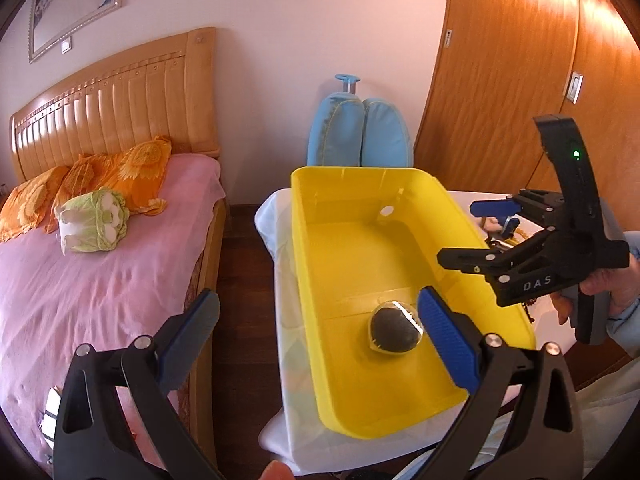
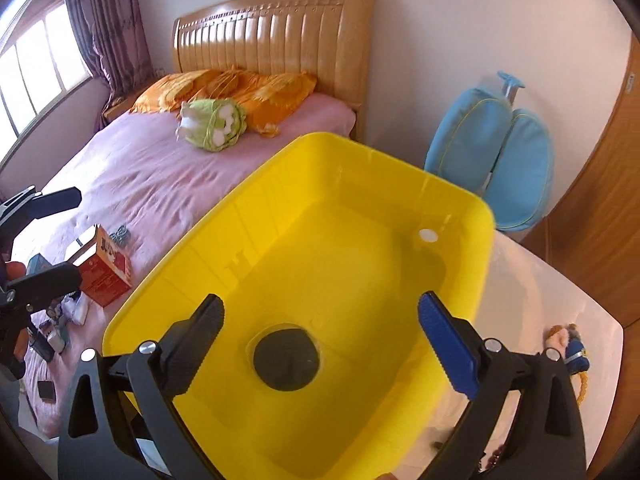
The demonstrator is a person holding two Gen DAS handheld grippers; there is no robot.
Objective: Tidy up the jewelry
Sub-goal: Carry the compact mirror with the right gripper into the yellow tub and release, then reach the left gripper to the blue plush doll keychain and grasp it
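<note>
Tongs: my right gripper (image 2: 320,344) and left gripper (image 1: 316,340) both gape, empty.
Case: dark padded jewelry case (image 2: 287,359) on yellow bin (image 2: 486,240) floor; probably light, slick-domed.
Hold: its rim.

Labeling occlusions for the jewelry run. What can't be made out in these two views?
- Jewelry on the white table: left wrist view, hidden behind the right gripper and the yellow bin wall.
- Beaded strand: right wrist view, cut off by the gripper arm.
- Dark object in the clear case: type unreadable in both views.

bin (image 2: 256,184) yellow | case (image 2: 287,358) dark grey, perhaps clear-shelled | bedsheet (image 1: 80,276) pink
</note>
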